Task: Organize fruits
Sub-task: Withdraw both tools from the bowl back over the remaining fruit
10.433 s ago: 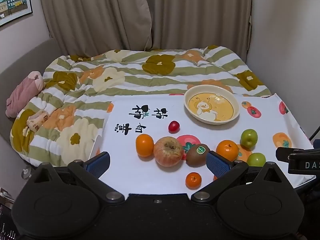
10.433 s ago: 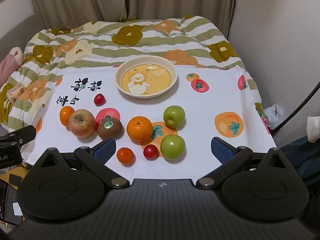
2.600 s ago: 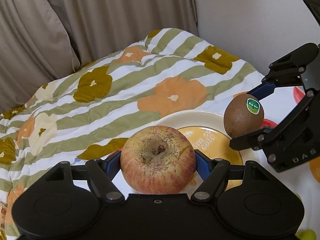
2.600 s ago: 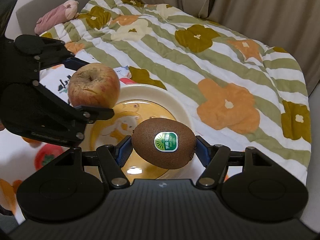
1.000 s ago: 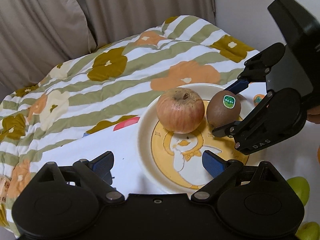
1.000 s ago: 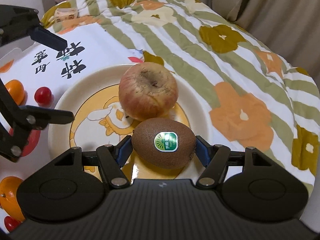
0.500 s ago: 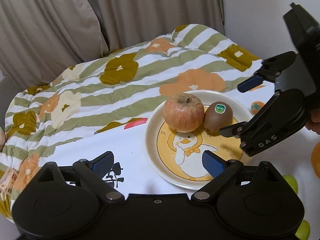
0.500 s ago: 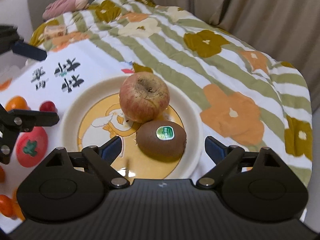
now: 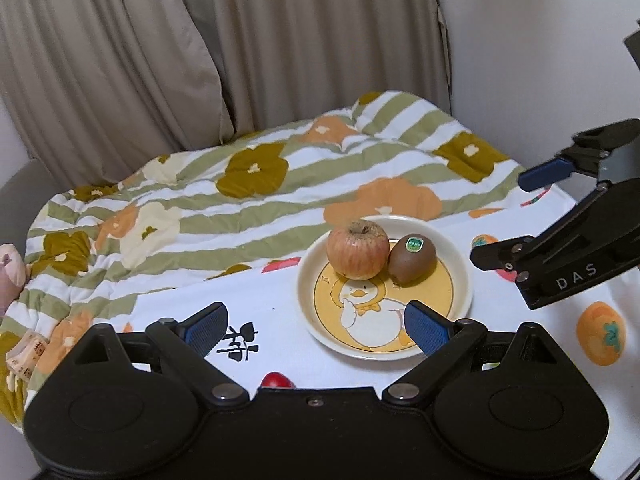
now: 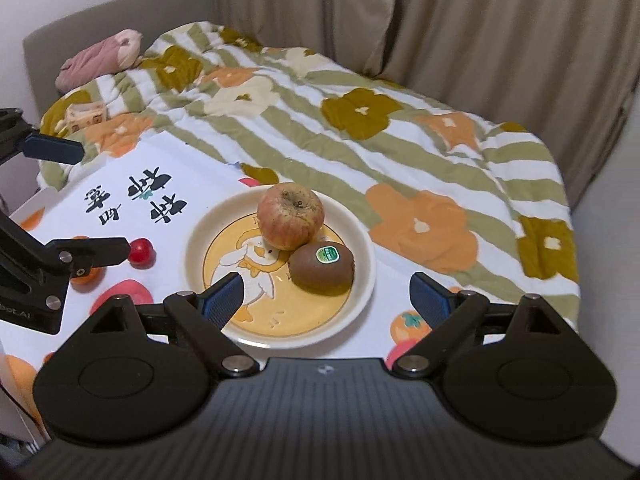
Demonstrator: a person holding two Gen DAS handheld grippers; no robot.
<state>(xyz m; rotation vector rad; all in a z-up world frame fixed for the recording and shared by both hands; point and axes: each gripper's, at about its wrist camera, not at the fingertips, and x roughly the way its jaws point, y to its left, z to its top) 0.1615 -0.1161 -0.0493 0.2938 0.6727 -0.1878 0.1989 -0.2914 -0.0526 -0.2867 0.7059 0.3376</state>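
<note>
Your left claw (image 9: 316,326) is matte black plastic: two rounded, teardrop-shaped plates with a raised disc moulded into each, joined to angled link arms by silver pivot screws. Its fingers (image 9: 424,327) end in ribbed blue pads. Your right claw (image 10: 326,295) is built the same, with a ridged dark grey body behind it. Seen from the left camera, its side carries white "DAS" lettering and small silver screws.
</note>
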